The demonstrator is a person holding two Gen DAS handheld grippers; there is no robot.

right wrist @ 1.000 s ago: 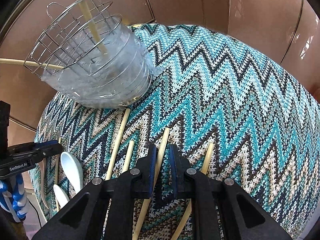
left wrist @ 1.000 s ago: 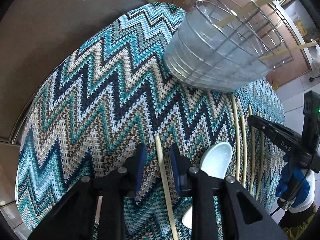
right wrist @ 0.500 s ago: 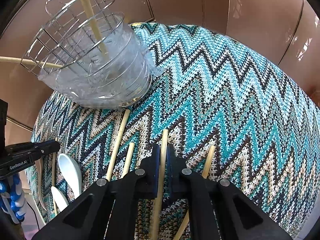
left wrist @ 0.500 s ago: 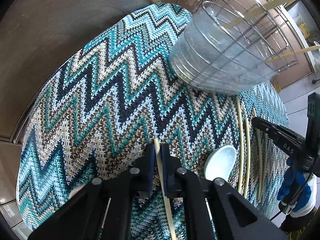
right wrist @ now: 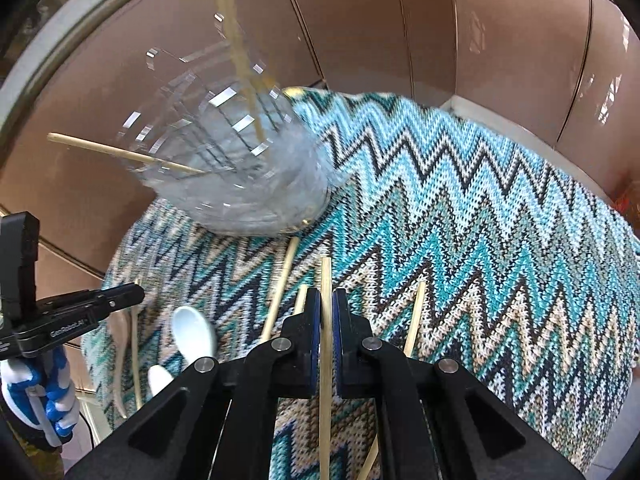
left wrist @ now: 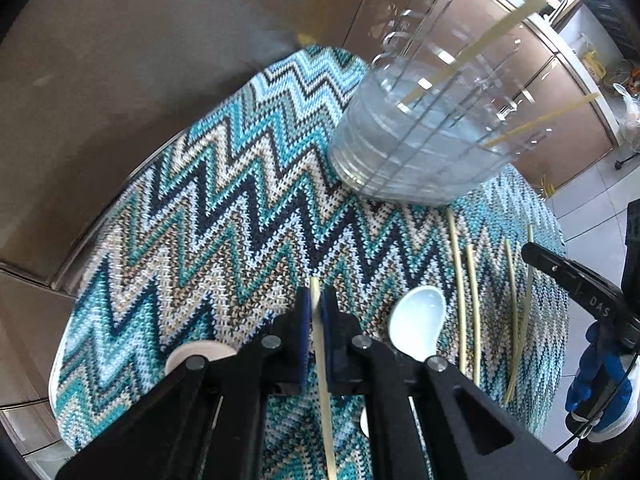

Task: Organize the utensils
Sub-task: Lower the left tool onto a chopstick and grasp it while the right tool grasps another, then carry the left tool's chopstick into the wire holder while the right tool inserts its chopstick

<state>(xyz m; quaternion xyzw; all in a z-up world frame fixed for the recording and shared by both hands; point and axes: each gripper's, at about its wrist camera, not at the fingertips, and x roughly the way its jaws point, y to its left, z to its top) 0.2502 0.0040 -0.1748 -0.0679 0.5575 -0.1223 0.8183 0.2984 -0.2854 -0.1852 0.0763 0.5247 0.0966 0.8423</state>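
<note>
My left gripper (left wrist: 315,300) is shut on a pale chopstick (left wrist: 322,364), whose tip pokes out past the blue pads. In the right wrist view my right gripper (right wrist: 326,304) is likewise shut on another chopstick (right wrist: 325,360). Both sticks are lifted slightly above the zigzag cloth. A wire utensil basket with a clear liner (left wrist: 420,136) (right wrist: 236,168) stands at the far side, with two chopsticks (left wrist: 472,52) leaning in it. A white spoon (left wrist: 418,322) (right wrist: 192,334) lies between the grippers. Several more chopsticks (left wrist: 460,292) (right wrist: 280,288) lie on the cloth.
The zigzag cloth (left wrist: 208,216) (right wrist: 480,208) covers a round table. Brown cabinet panels (right wrist: 480,32) rise behind it. A gloved hand (left wrist: 600,376) holds the right gripper at the table's right edge. A beige round object (left wrist: 200,354) peeks out beside my left finger.
Both grippers went from open around a chopstick to shut on it, then rose off the cloth with the sticks. The basket now looks blurred from the motion.
</note>
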